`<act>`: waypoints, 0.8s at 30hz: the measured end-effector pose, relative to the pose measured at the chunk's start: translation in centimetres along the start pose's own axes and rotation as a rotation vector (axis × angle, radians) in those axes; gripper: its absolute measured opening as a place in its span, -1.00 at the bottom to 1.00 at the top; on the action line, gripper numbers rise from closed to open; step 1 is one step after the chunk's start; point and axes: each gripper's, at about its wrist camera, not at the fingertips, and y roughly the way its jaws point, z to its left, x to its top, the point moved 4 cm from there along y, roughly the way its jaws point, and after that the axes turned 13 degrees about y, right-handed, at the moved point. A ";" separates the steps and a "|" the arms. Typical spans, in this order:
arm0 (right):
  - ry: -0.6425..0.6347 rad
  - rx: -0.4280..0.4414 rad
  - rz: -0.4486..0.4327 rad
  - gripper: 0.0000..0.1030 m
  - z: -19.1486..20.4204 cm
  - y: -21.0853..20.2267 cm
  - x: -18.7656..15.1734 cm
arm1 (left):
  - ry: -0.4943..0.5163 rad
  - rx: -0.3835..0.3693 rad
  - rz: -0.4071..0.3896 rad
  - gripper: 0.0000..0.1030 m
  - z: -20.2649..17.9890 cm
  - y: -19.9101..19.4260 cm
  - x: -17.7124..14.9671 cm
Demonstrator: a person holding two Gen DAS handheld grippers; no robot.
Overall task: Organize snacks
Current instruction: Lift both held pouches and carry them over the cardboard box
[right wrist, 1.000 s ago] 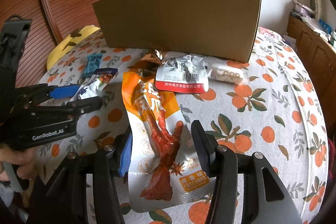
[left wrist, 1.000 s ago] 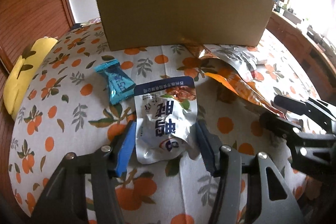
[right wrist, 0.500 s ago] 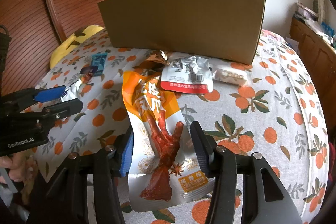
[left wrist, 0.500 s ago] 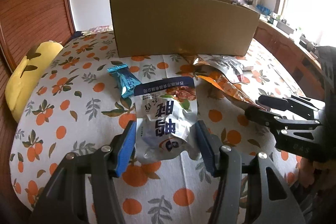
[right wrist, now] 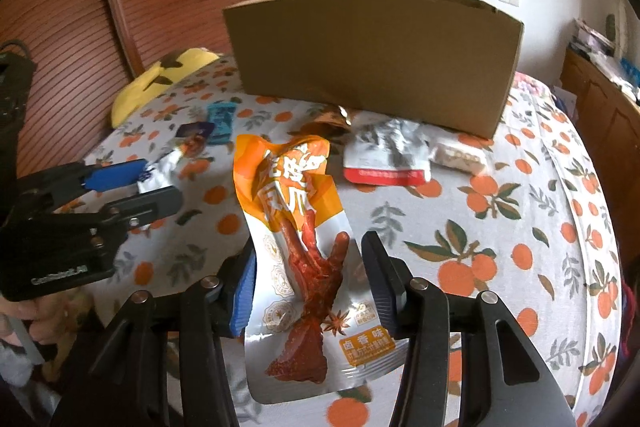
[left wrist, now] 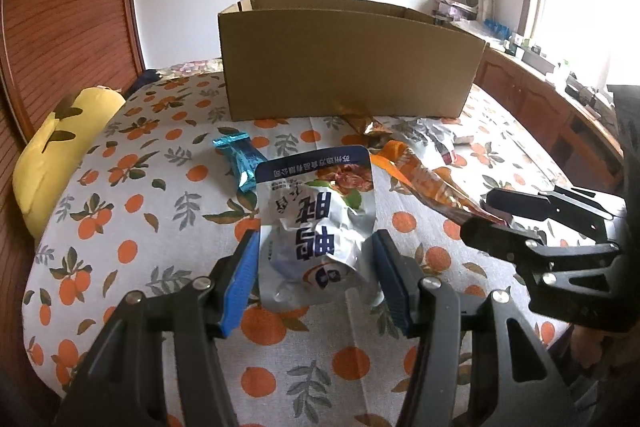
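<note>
- The left gripper [left wrist: 316, 271] grips a silver-and-blue snack pouch [left wrist: 316, 223] by its lower part, its blue pads pressed to the pouch's two sides; the pouch stands clear of the orange-print tablecloth [left wrist: 120, 227].
- The right gripper [right wrist: 308, 275] clamps an orange chicken-foot pouch [right wrist: 300, 239] across its middle, jaws partly closed on it, and the pouch's top leans toward the far edge of the table.
- In the left wrist view the right gripper [left wrist: 496, 215] shows near the right edge of the table, with the orange pouch pinched between its dark fingers.
- A cardboard box [left wrist: 348, 67], open at the top, stands at the far edge of the table.
- A small teal candy wrapper [left wrist: 240, 163] lies on the cloth in front of the box's left corner.
- A silver pouch with a red band [right wrist: 388, 155] lies in front of the box toward its right corner, just beside a pale snack packet [right wrist: 456, 155].
- A crumpled gold wrapper [right wrist: 332, 119] touches the foot of the box's front wall.
- A yellow cushion [left wrist: 60, 143] sits at the left edge of the table.
</note>
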 end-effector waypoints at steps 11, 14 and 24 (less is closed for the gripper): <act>-0.018 0.014 -0.055 -0.04 1.4 -2.0 1.3 | 0.002 0.017 -0.049 0.09 0.3 -1.8 1.2; -0.012 0.019 -0.069 -0.04 1.4 -2.6 1.6 | 0.000 0.018 -0.063 0.09 0.4 -2.2 1.4; -0.001 0.017 -0.114 -0.04 1.0 -4.4 2.3 | -0.012 0.016 -0.104 0.09 0.3 -3.3 1.8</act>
